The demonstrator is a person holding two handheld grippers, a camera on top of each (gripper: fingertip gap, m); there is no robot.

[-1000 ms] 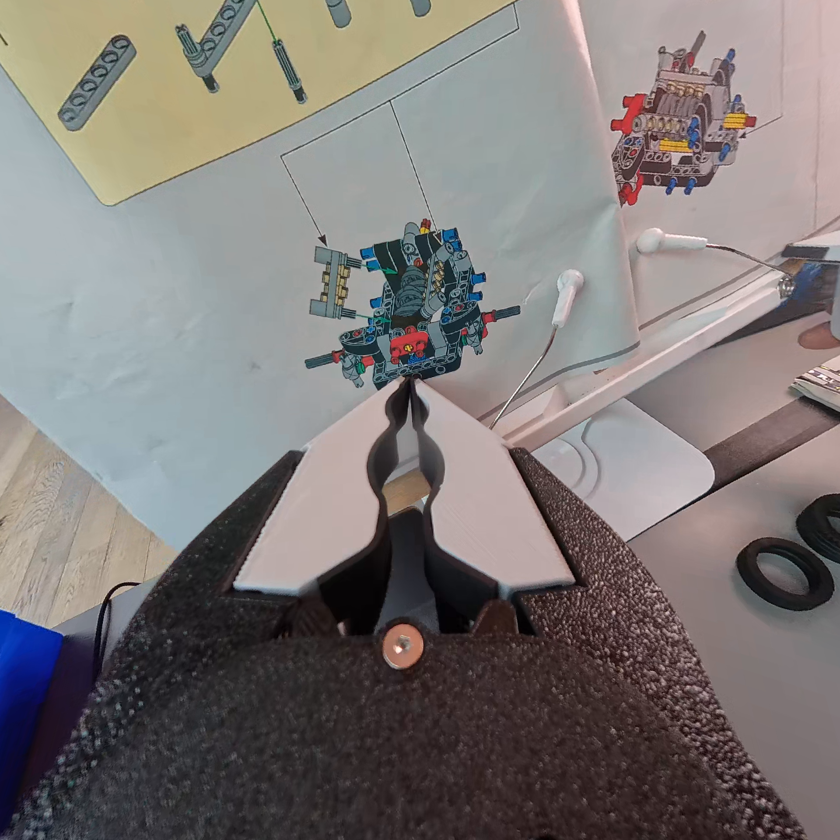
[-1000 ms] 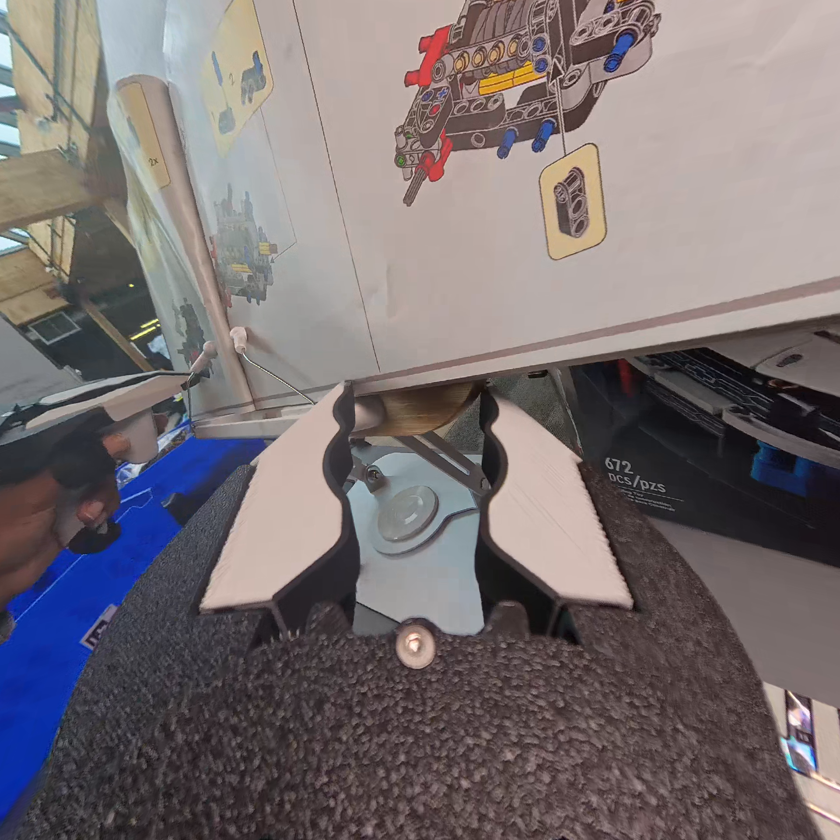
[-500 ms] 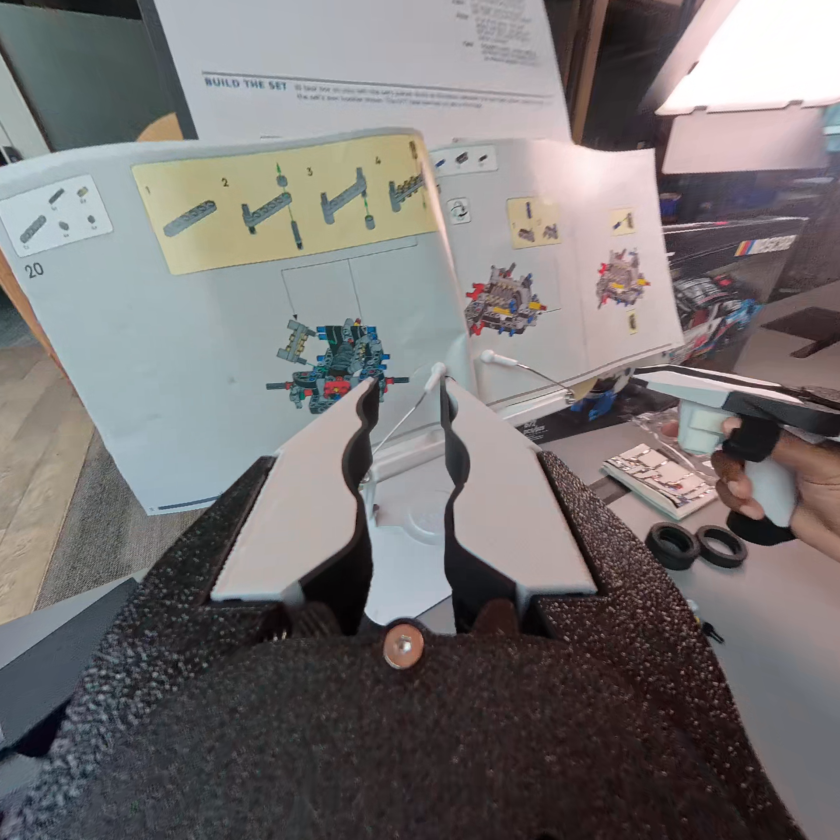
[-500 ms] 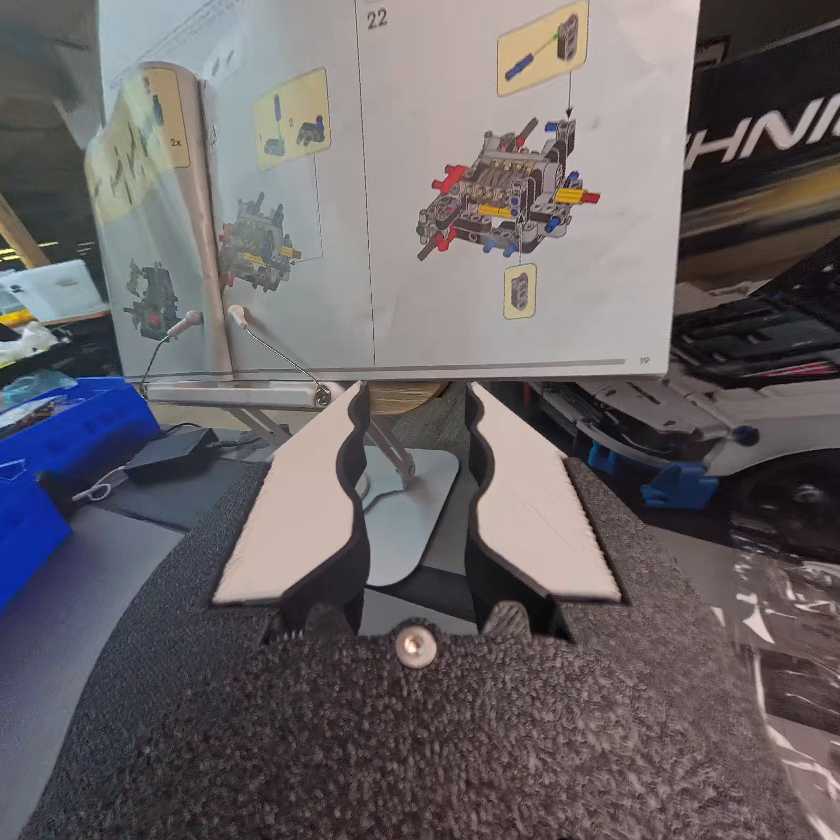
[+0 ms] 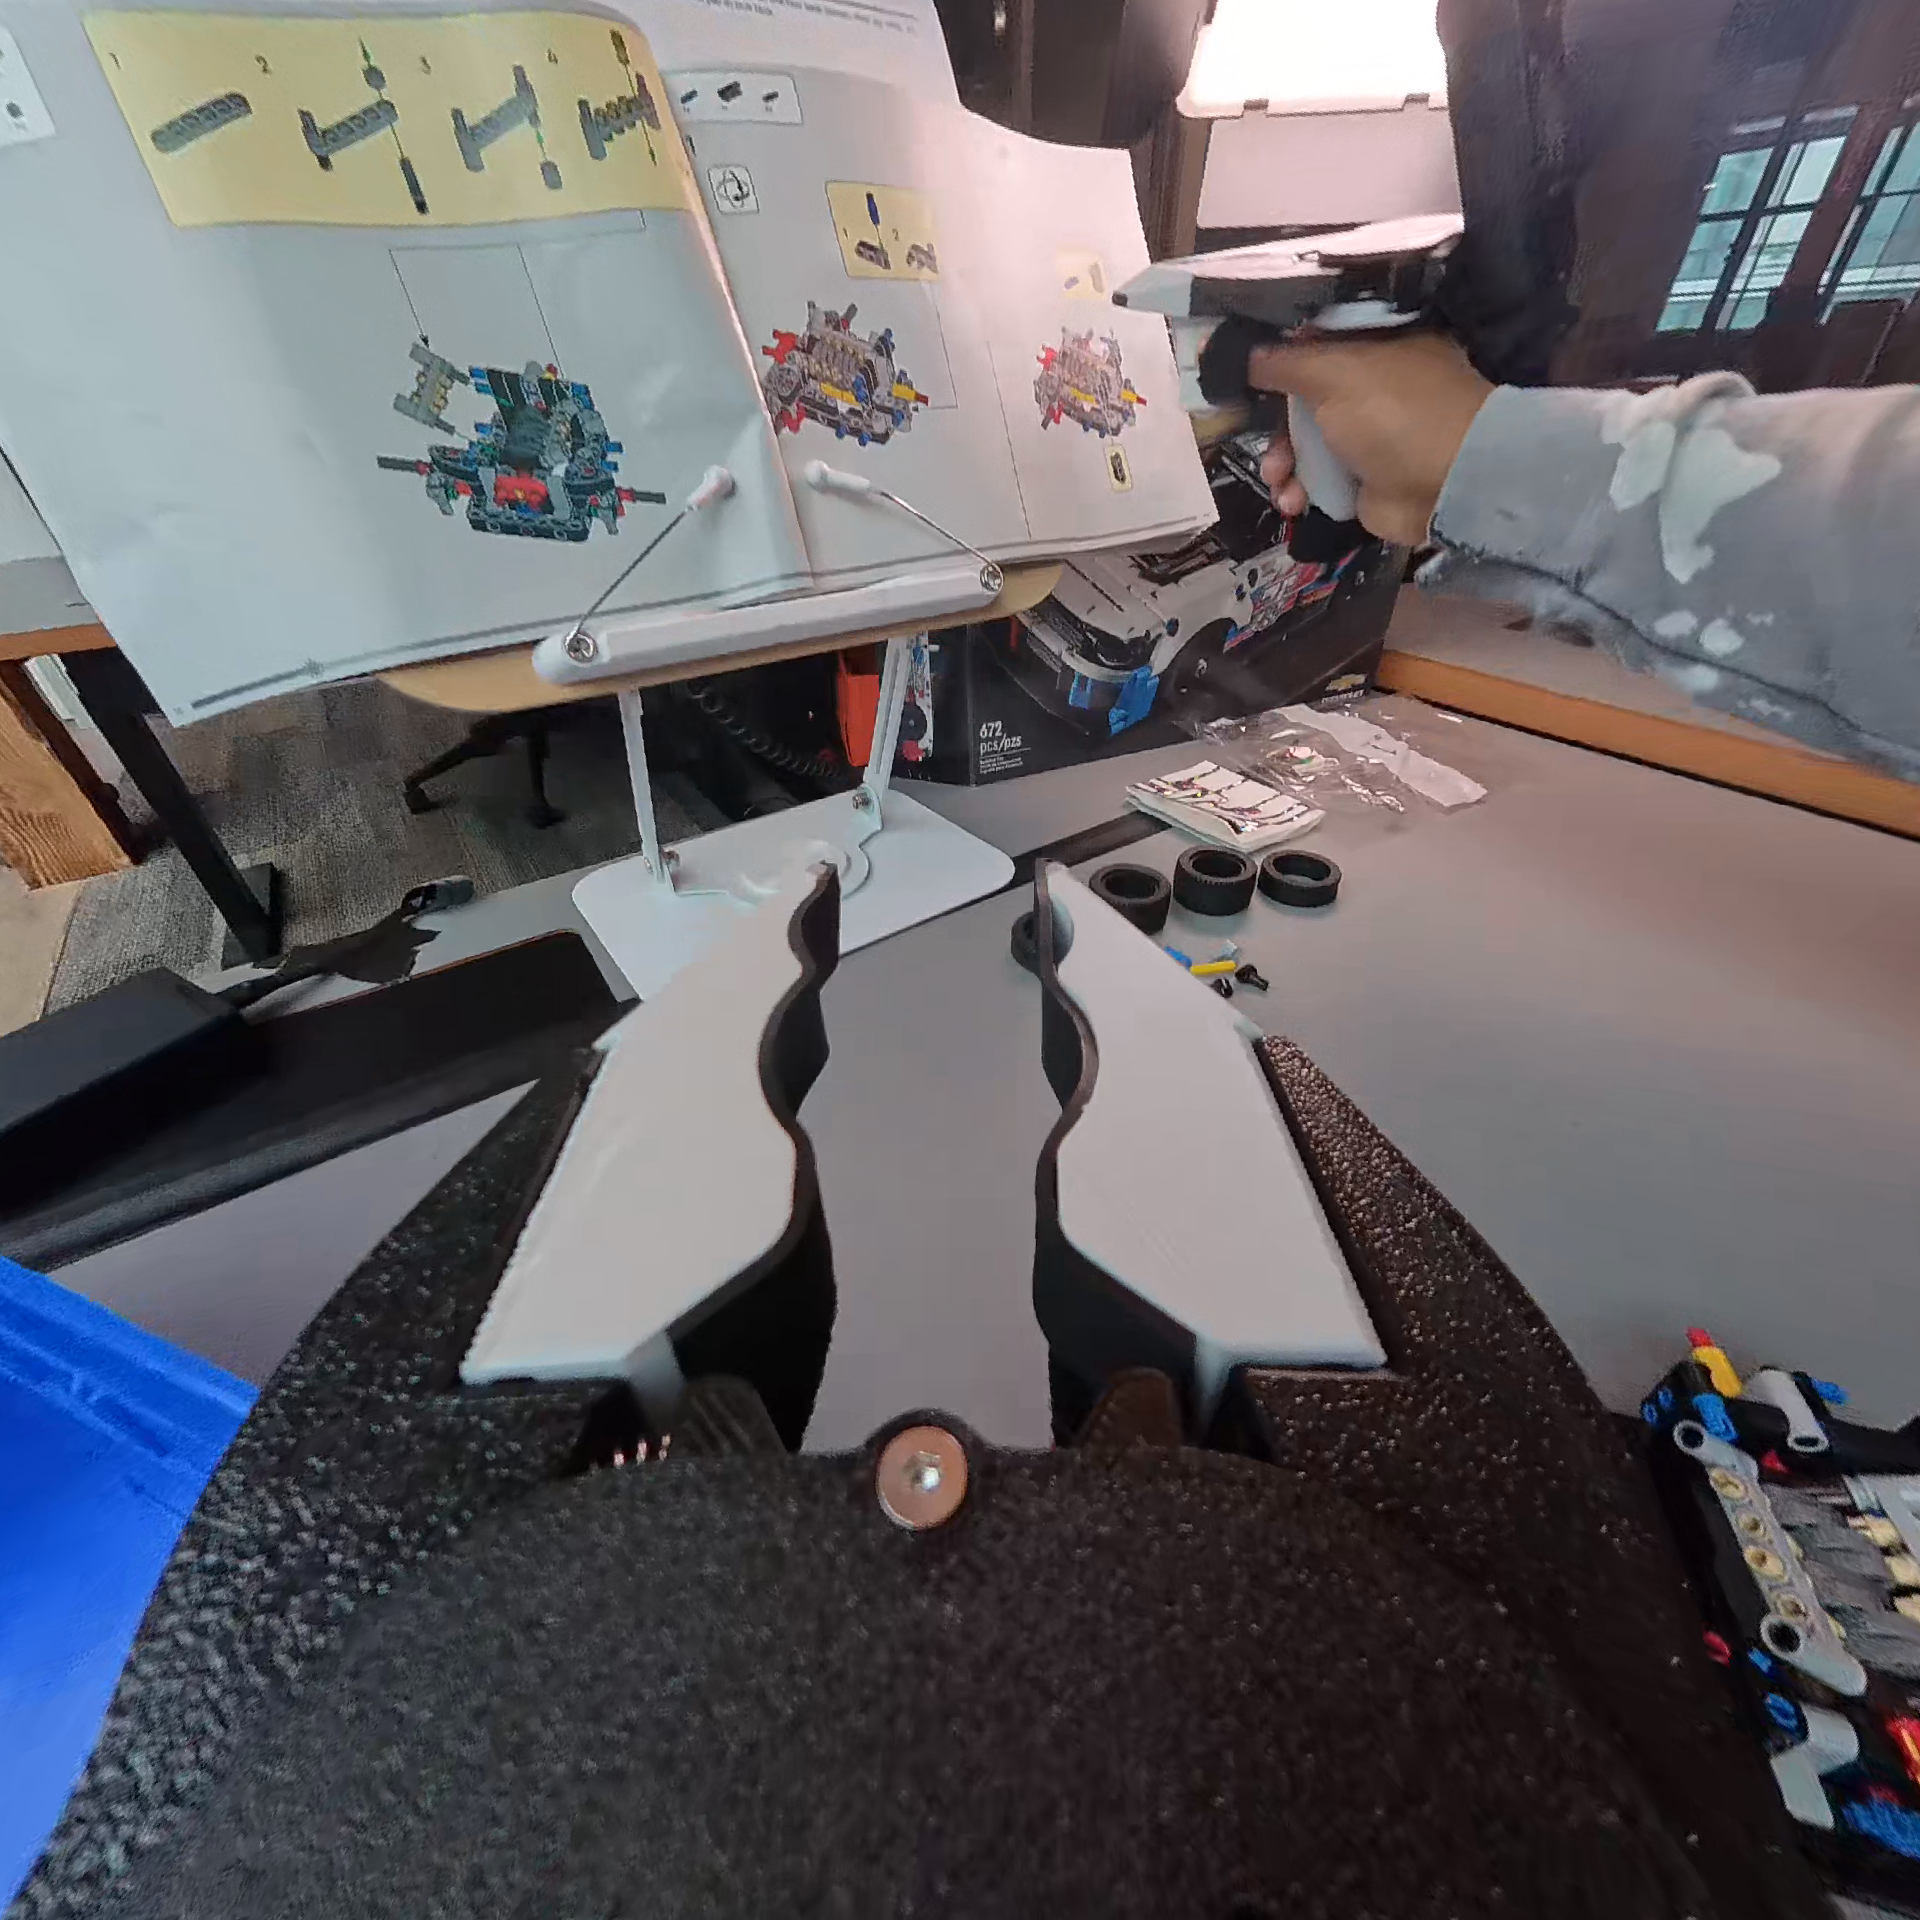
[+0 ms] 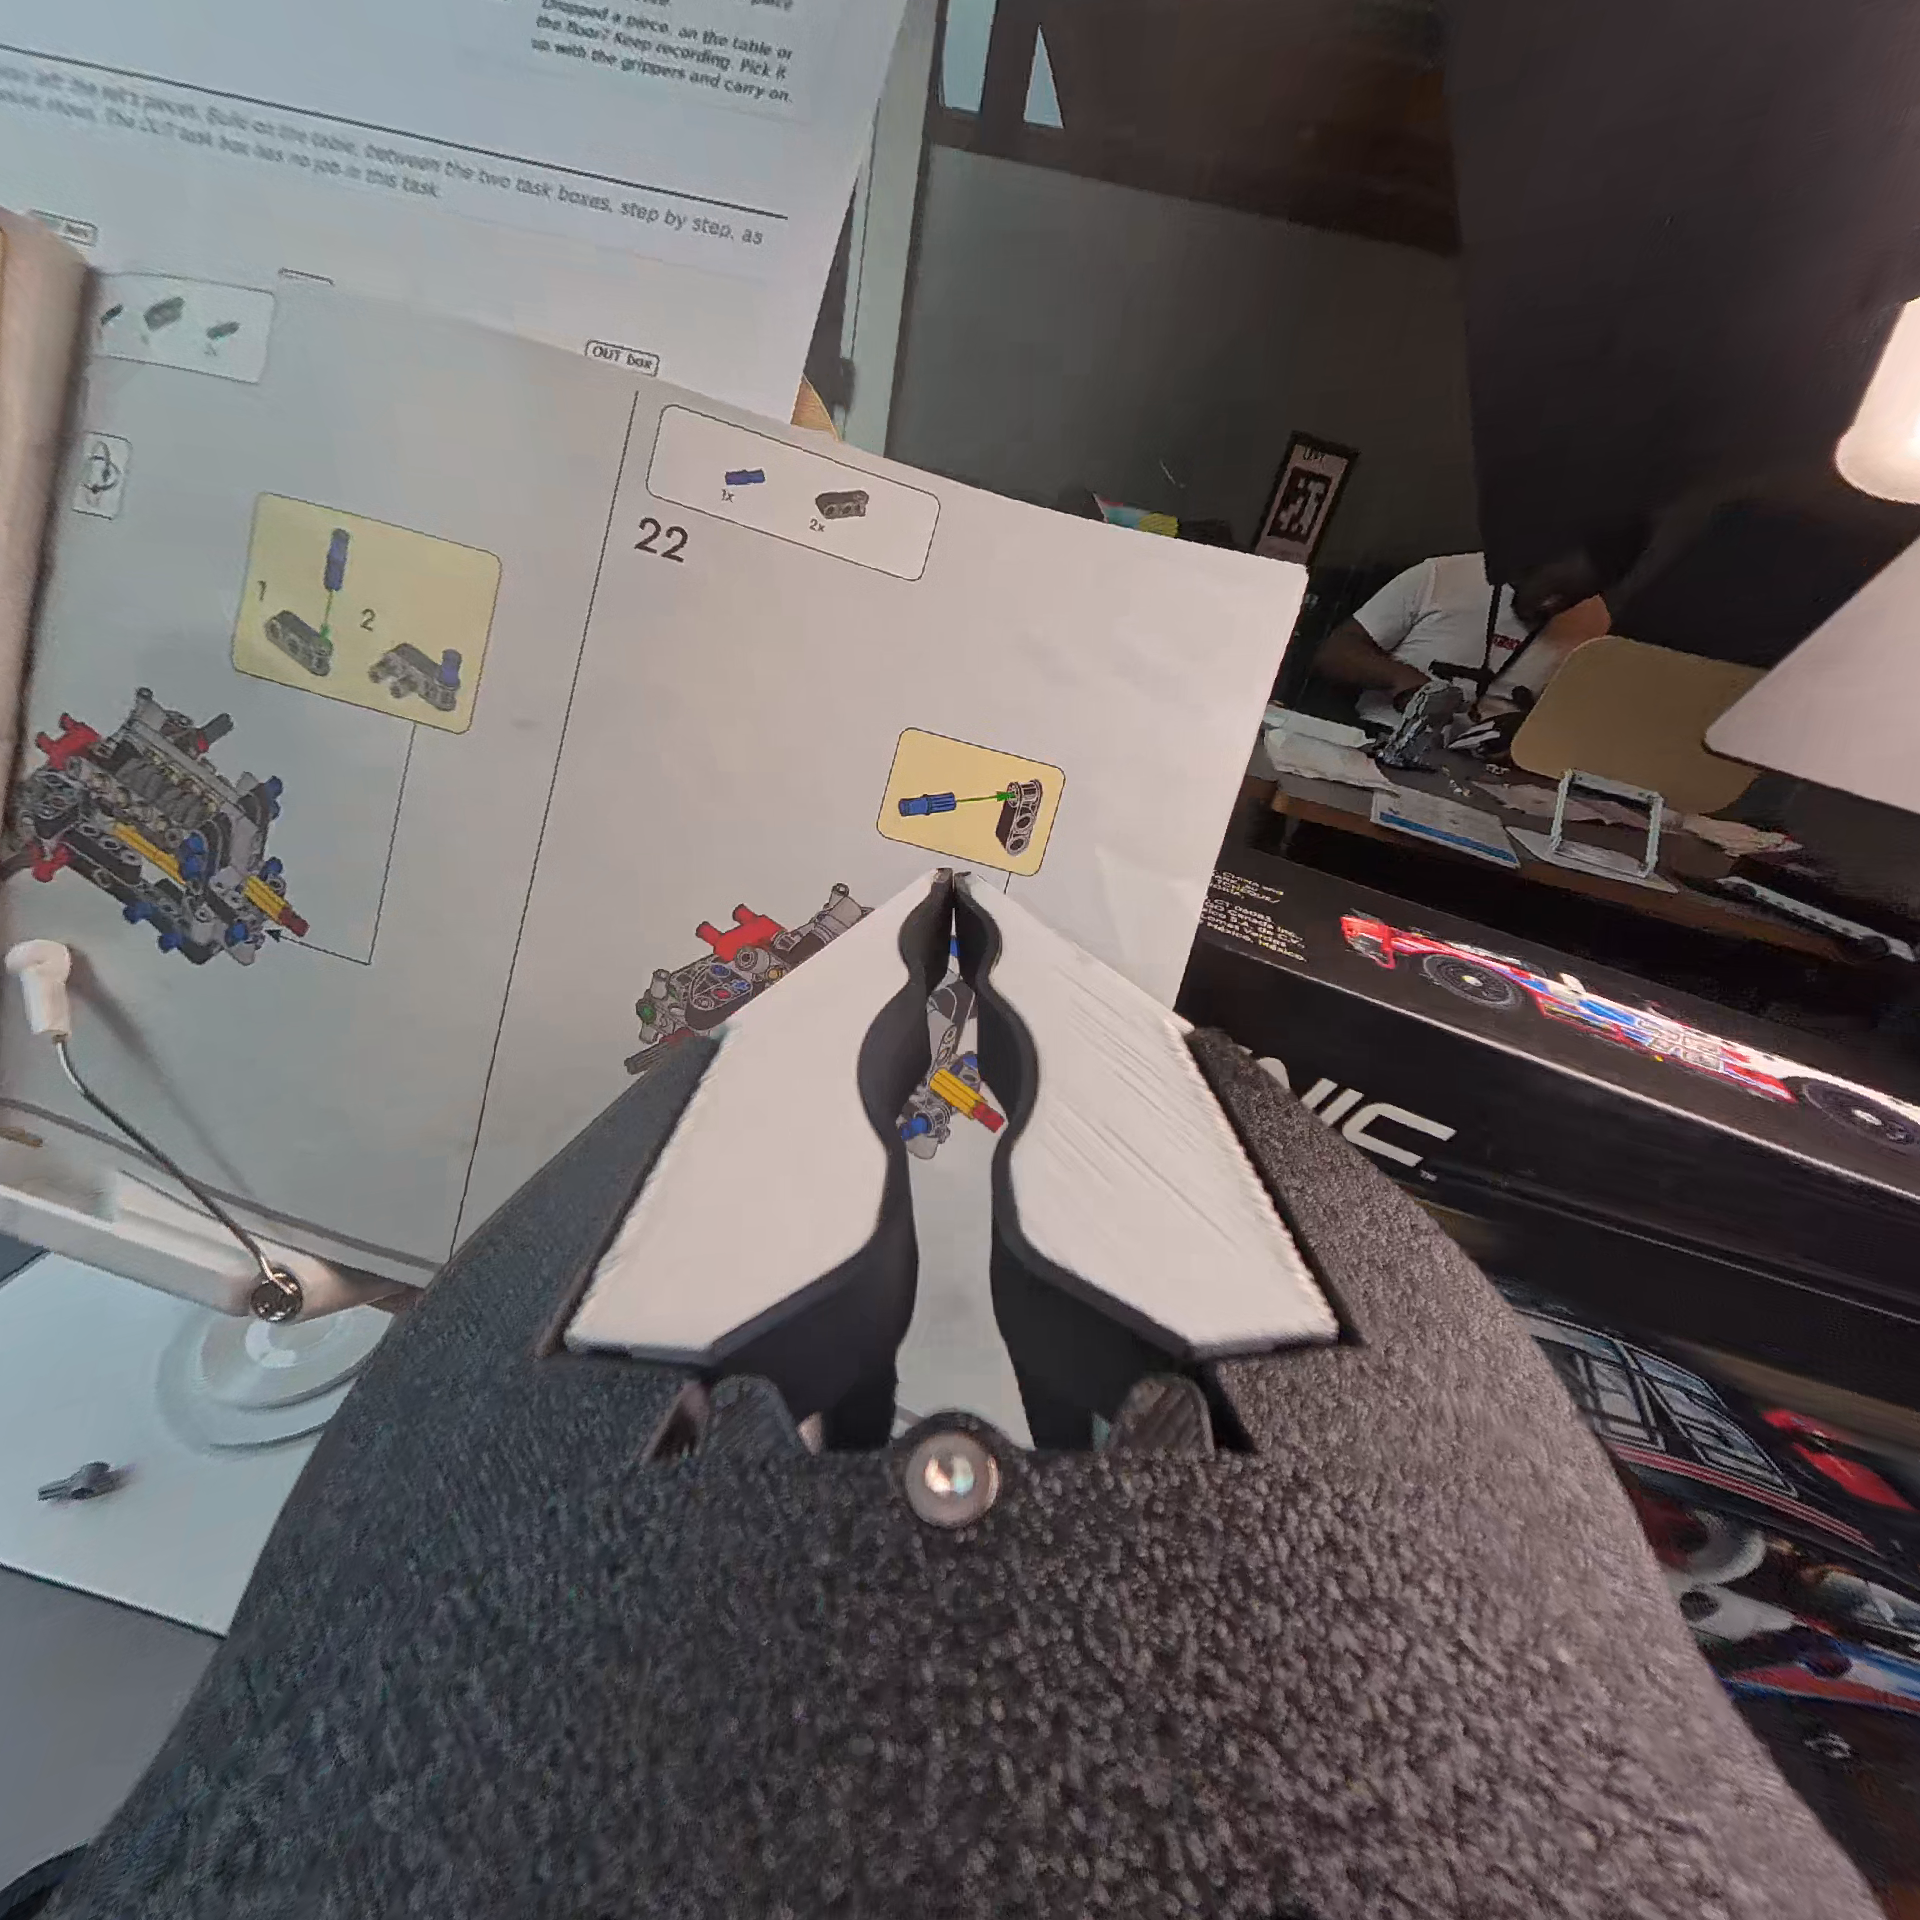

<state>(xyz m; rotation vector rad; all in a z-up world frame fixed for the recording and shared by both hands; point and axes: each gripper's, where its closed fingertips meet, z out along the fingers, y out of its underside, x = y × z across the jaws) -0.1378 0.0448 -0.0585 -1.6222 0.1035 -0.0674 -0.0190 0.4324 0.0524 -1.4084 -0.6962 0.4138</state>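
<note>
My left gripper [image 5: 935,883] is open and empty above the grey table [image 5: 1558,1039], in front of the white book stand [image 5: 790,883]. An open instruction booklet [image 5: 520,364] rests on the stand under two wire page holders. My right gripper [image 6: 951,878] is shut and empty, its tips held close before the booklet's right page [image 6: 831,727]. It also shows in the left wrist view [image 5: 1278,275], held by a hand at the page's right edge. A partly built brick model [image 5: 1808,1590] lies at the lower right.
Several black tyres [image 5: 1210,881] and small loose pieces [image 5: 1210,966] lie on the table. A sticker sheet [image 5: 1226,805] and plastic bags [image 5: 1340,758] lie beyond. A black set box [image 6: 1558,1039] stands right of the stand. A blue bin [image 5: 94,1507] is at lower left. A person sits at a far desk [image 6: 1455,644]. My hands' fingertips stand some 40 cm from each other. The partly built brick model [image 5: 1808,1590] lies some 20 cm from my left tips, 55 cm from my right tips.
My left gripper opened and drew back from the booklet, now low over the table. My right gripper closed from open and rose toward the right page.
</note>
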